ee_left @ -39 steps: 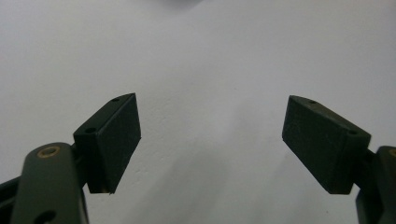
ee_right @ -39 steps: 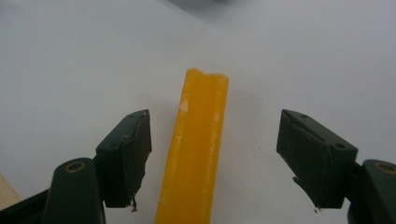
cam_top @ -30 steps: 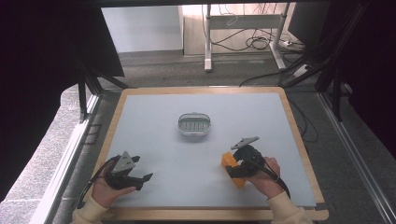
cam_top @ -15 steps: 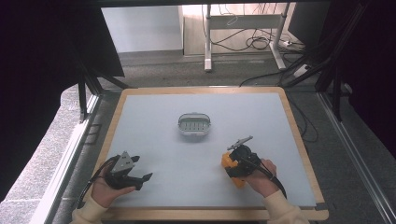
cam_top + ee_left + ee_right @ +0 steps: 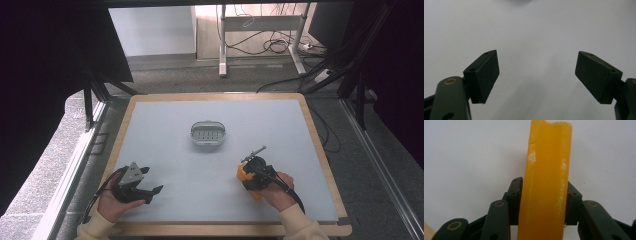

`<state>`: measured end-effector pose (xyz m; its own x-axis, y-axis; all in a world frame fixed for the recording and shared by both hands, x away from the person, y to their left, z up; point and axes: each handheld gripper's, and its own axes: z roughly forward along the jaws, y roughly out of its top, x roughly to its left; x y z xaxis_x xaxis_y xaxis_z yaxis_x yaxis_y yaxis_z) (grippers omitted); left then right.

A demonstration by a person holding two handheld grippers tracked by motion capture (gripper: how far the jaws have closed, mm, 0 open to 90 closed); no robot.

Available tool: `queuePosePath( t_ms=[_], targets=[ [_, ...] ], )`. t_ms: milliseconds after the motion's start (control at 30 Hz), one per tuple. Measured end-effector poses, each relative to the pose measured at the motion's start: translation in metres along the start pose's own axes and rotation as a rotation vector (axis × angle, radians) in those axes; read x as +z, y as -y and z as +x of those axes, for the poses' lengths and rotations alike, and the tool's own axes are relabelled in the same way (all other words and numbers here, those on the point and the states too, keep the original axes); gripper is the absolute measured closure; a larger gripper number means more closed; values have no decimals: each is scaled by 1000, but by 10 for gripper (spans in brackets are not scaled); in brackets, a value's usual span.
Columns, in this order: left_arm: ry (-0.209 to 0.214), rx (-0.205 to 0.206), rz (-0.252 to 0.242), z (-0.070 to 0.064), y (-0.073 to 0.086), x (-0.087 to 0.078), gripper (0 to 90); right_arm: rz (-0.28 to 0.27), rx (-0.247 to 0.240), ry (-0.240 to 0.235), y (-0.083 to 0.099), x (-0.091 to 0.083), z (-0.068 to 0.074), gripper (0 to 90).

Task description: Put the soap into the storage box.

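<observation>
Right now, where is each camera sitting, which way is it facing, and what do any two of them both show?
High view: above the person's side, looking forward and down on the table and the soap dish; both hands and forearms show.
Left gripper view: rides the left hand-held gripper, looking along its spread jaws at bare table.
Right gripper view: rides the right hand-held gripper, jaws clamping an orange bar.
Shared: the orange bar also shows in the high view.

Beyond my wood-edged table lies grey floor, a metal desk frame, tangled cables, dark surrounds.
</observation>
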<state>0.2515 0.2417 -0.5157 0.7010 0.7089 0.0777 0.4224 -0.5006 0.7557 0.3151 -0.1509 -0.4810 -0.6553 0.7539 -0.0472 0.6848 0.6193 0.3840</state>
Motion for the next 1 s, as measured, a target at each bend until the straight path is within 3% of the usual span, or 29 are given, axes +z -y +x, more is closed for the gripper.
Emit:
queuePosePath(
  t_ms=[433, 1000],
  targets=[
    [3, -1, 1, 0, 1, 0, 195, -22, 2, 20, 1, -8, -4, 614],
    [6, 3, 10, 0, 1, 1, 195, -85, -62, -24, 2, -26, -5, 614]
  ],
)
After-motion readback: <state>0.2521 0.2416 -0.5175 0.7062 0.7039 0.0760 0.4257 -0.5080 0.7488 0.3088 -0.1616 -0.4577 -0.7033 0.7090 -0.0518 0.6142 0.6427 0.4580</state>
